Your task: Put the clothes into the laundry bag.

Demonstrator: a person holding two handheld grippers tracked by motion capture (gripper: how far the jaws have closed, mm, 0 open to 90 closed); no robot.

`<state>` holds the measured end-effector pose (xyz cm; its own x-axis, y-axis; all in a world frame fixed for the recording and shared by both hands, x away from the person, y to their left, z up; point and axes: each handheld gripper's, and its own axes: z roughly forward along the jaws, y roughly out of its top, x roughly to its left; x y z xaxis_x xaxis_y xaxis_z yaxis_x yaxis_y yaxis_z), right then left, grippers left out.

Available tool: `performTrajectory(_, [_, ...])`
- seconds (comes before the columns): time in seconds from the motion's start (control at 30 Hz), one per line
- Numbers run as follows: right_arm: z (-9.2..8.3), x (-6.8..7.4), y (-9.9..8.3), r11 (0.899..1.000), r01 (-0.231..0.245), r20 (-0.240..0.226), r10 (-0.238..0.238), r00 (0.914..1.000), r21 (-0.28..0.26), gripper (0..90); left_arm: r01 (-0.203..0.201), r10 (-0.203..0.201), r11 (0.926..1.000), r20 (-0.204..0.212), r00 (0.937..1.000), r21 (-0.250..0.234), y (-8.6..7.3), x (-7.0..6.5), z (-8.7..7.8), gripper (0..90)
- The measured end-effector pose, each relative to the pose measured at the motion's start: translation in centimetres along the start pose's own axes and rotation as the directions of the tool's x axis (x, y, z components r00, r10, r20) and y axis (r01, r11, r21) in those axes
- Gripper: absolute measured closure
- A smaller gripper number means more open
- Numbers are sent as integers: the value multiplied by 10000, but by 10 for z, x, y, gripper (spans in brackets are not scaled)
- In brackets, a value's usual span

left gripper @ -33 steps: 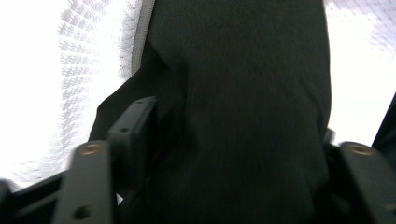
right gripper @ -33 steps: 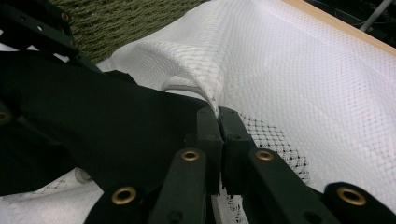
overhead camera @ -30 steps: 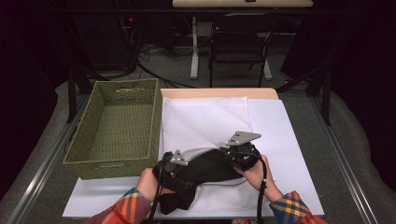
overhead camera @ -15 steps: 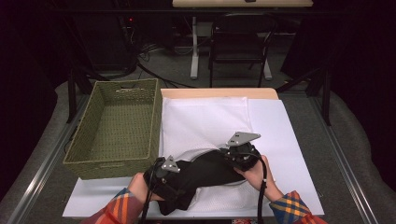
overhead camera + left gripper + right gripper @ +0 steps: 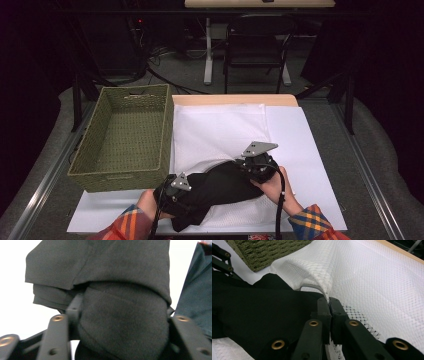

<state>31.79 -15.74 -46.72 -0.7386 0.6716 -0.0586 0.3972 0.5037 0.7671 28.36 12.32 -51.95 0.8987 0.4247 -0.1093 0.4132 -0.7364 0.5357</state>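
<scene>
Left claw (image 5: 117, 322): I have it clamped on black garment (image 5: 220, 187)
Right claw (image 5: 329, 305): I have it pinching white mesh bag (image 5: 372, 272) edge
Basket (image 5: 125, 135): beside bag

Overhead view faces forward; both gripper views closely share the black garment (image 5: 220, 187).

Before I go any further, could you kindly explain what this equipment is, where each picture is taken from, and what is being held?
There is no robot: a person holds one hand-held gripper in each hand. The high view looks down on the table from above; the other two cameras ride on the grippers. On the table lie a white sheet, a white mesh bag and a green woven basket. The left gripper is clamped on a bundled black garment. The right gripper pinches the mesh bag's edge, holding its mouth open; the garment appears to be going into it.
</scene>
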Motion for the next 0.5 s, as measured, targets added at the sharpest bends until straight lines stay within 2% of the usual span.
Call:
performTrajectory(0.13, [-1, 0, 1, 10000, -26, -3, 26, 10000, -42, 885, 181, -180, 9997, 67, 9998, -133, 0, -1, -1, 575])
performTrajectory(0.23, [-1, -1, 1, 10000, -71, 17, 71, 10000, -35, 885, 248, -247, 9996, 36, 9997, -106, 2, -1, -3, 600])
performTrajectory(0.33, [0, -2, 1, 9999, -103, 68, 104, 9999, -50, 885, 650, -645, 9975, 195, 9977, -287, 4, 2, -8, 612])
performTrajectory(0.43, [-1, -2, 2, 9999, -145, 99, 145, 9998, -80, 885, 1131, -1116, 9924, 321, 9932, -490, 7, 4, -13, 617])
performTrajectory(0.5, [-1, -2, 3, 9997, -170, 114, 171, 9998, -146, 885, 1310, -1299, 9904, 269, 9912, -432, 11, 4, -15, 619])
